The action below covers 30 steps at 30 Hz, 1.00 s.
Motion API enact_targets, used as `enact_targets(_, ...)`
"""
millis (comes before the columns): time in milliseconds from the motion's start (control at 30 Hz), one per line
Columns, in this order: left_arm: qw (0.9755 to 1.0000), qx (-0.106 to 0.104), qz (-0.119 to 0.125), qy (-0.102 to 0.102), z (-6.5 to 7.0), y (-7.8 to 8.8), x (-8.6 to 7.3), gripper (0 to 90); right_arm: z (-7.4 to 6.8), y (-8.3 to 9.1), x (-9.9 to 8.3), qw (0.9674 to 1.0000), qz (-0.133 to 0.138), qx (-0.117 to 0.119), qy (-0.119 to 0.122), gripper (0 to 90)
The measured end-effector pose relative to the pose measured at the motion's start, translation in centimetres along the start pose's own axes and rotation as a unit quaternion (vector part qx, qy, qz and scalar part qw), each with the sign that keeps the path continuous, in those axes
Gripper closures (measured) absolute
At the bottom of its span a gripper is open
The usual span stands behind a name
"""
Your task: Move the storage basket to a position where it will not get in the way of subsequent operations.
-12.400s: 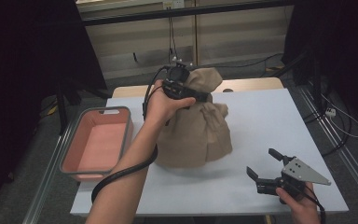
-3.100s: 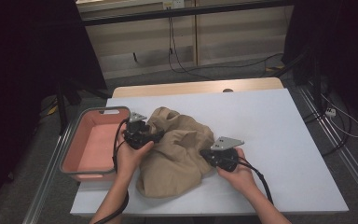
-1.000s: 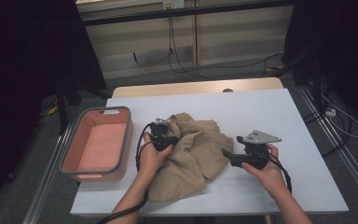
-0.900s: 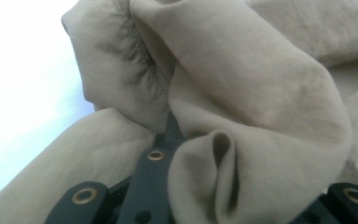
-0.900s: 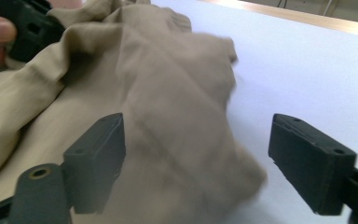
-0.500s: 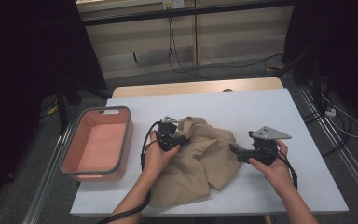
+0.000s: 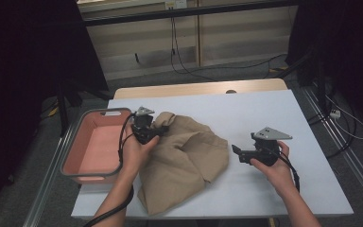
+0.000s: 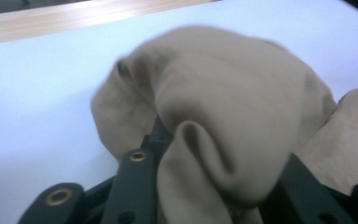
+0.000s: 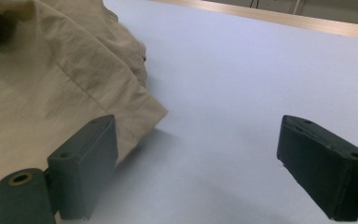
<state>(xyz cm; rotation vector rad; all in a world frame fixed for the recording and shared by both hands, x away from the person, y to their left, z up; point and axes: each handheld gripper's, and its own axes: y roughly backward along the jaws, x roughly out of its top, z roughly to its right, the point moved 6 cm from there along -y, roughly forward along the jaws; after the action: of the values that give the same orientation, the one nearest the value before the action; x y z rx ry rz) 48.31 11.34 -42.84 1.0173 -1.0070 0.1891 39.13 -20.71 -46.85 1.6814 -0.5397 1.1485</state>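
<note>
A crumpled tan cloth (image 7: 184, 161) lies on the white table (image 7: 264, 109), left of centre. My left gripper (image 7: 157, 133) is at the cloth's upper left corner. In the left gripper view a thick fold of the cloth (image 8: 233, 102) bulges up between the two black jaws of that gripper (image 8: 214, 186). Those jaws have just been opening somewhat, and the fold still fills the gap. My right gripper (image 7: 237, 152) hovers just right of the cloth's edge and points at it. In the right gripper view this gripper (image 9: 205, 172) is open over bare table, with the cloth's hem (image 9: 51, 70) beside its left jaw.
A pink tray with a grey rim (image 7: 71, 153) stands at the table's left edge, close to my left hand. A wooden strip (image 7: 198, 88) runs along the table's far edge. Cables lie on the floor beyond it.
The left hand has risen and moved right, away from the tray, dragging the cloth's corner with it. The right gripper has drawn back to the right, off the cloth.
</note>
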Motion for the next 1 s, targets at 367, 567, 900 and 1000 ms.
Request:
enact_targets(367,0.9977,0.019,0.039,-0.052,1.1,0.1,3.2,26.2,-0.3,-0.3,0.1,1.0,-0.002,0.002,-0.002,11.7)
enact_targets(567,0.9973,0.001,0.019,-0.071,2.7,-1.6,4.1,47.7,-0.1,-0.3,0.1,1.0,0.0,0.002,-0.003,11.7)
enact_targets(900,0.9995,0.006,0.001,-0.032,0.2,0.3,2.7,88.9,-1.5,-2.0,-0.1,0.9997,-0.017,0.016,0.004,13.2)
enact_targets(1000,0.9996,0.012,-0.001,-0.025,-0.3,0.9,2.5,89.0,-2.3,-2.5,-0.1,0.9994,-0.024,0.026,0.006,13.2)
